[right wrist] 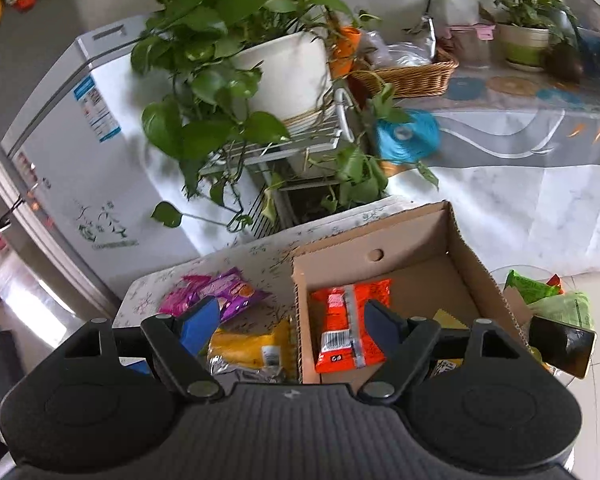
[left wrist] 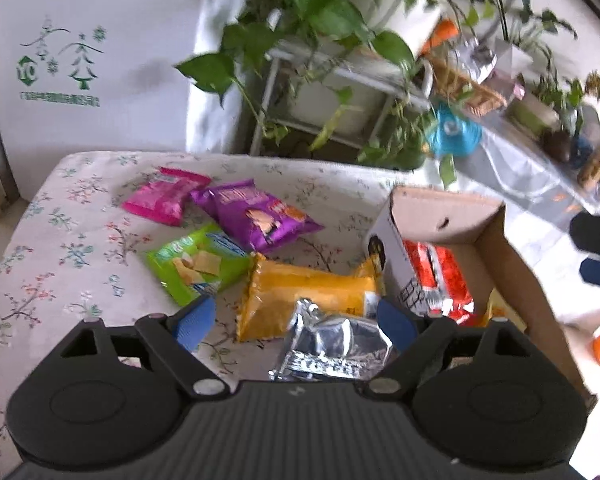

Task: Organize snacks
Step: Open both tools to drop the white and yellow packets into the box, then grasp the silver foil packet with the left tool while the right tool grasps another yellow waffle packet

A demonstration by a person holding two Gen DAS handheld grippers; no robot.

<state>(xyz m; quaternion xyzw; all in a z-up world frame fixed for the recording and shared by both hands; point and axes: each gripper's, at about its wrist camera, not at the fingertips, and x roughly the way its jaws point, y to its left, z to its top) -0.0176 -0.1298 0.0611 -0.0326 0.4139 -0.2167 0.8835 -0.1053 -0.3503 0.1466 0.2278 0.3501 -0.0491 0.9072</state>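
**Five packets still out, one red packet boxed**

Five packets lie loose on the floral tabletop (left wrist: 40,240), running left to right: the pink packet (left wrist: 166,196) far left, the purple packet (left wrist: 256,216), the green packet (left wrist: 196,262), then the yellow packet (left wrist: 300,300) with the silver packet (left wrist: 332,348) overlapping its near edge. Right of them sits the cardboard box (left wrist: 444,216), a red packet (left wrist: 440,280) already inside. The left hand-held gripper (left wrist: 296,324) tilts downward with jaws spread, grasping nothing; the silver packet lies directly between and beneath its fingers, long axis roughly crosswise, so this hand looks nearer. The right hand-held gripper (right wrist: 290,324) is likewise spread and empty, straddling the box's left wall above the red packet (right wrist: 346,328).
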